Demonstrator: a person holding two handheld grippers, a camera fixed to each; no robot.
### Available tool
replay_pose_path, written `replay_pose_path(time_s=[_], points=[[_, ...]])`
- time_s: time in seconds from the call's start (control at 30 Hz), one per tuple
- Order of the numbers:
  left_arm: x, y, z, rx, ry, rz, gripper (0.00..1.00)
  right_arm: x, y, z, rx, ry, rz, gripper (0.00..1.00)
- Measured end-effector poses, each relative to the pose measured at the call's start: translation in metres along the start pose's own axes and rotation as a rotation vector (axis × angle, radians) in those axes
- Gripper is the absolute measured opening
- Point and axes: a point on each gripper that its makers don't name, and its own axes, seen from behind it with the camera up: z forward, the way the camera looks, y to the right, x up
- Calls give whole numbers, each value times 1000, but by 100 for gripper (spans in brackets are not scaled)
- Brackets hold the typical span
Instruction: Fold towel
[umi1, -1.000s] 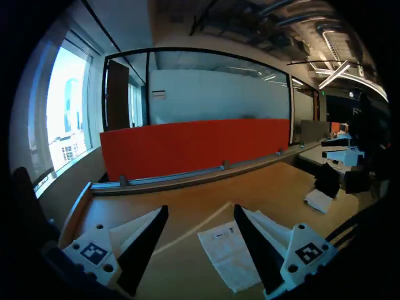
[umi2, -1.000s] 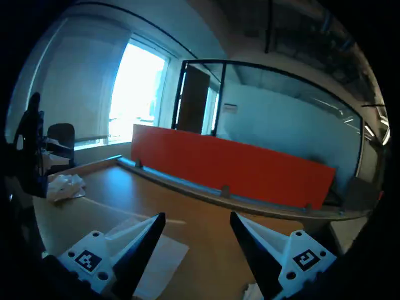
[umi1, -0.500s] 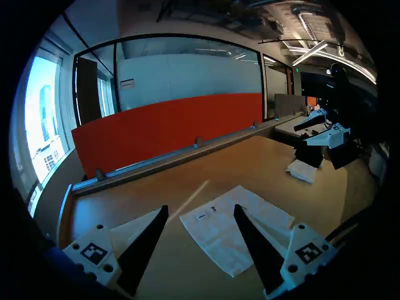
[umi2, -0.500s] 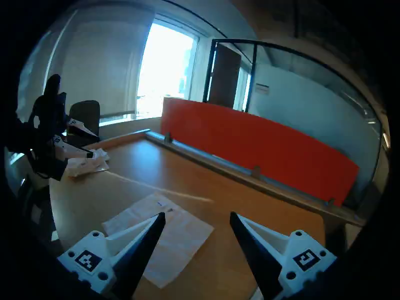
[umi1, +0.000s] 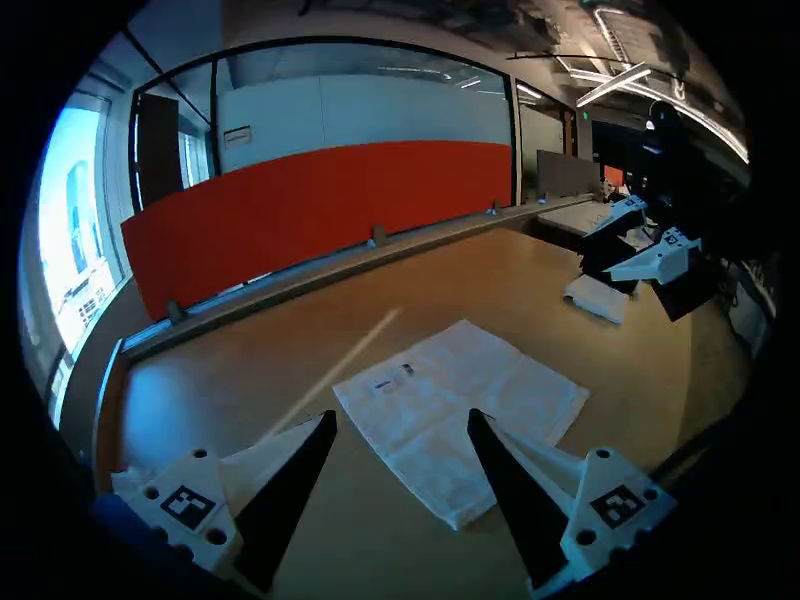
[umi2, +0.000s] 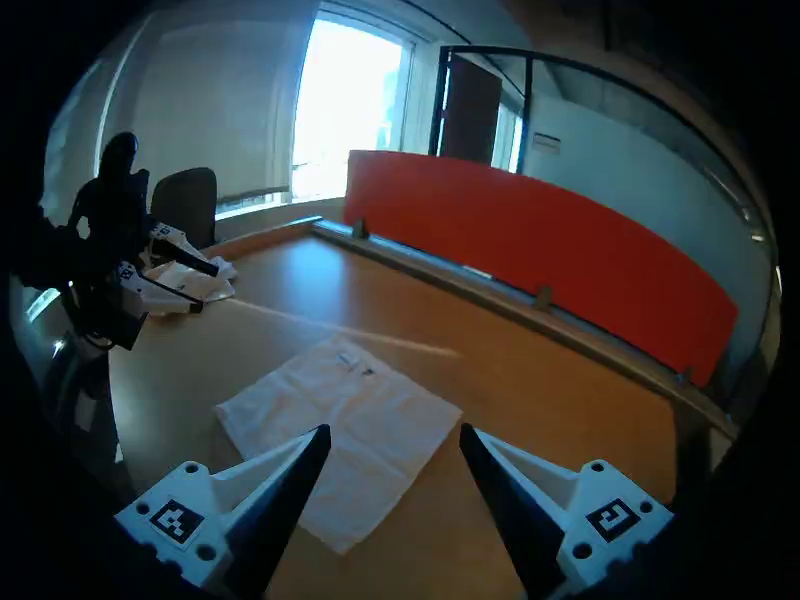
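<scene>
A white towel (umi1: 460, 405) lies spread flat on the wooden table (umi1: 250, 400), a small label near its far edge. My left gripper (umi1: 400, 440) is open and hovers above the towel's near edge, holding nothing. In the right gripper view the same towel (umi2: 340, 425) lies just ahead of my right gripper (umi2: 393, 450), which is open and holds nothing. Each gripper also appears across the table in the other's view: the right gripper (umi1: 600, 258) at the far right, the left gripper (umi2: 210, 290) at the far left, both held by a person in dark clothing.
An orange divider (umi1: 320, 200) runs along the table's far edge, with glass walls behind it. A folded white cloth (umi1: 597, 297) lies under the distant right gripper. Crumpled white cloths (umi2: 195, 280) sit near the distant left gripper. A dark chair (umi2: 188, 205) stands by the window.
Both cameras have tilted downward and drawn nearer the table, so the whole spread towel has come into sight between each pair of fingers. Both grippers stayed open.
</scene>
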Motion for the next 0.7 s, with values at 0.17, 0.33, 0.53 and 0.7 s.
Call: replay_pose_path(time_s=[0.17, 0.33, 0.53, 0.7], points=[[-23, 9, 11, -27, -42, 9, 97, -23, -5, 12, 12, -30, -5, 100], [-47, 17, 22, -55, -85, 23, 97, -44, -10, 25, 26, -57, -14, 100], [-77, 30, 34, -94, -143, 34, 97, -69, -20, 39, 46, -92, -18, 100], [-99, 42, 44, -127, -186, 46, 97, -91, -29, 48, 65, -126, -20, 100]])
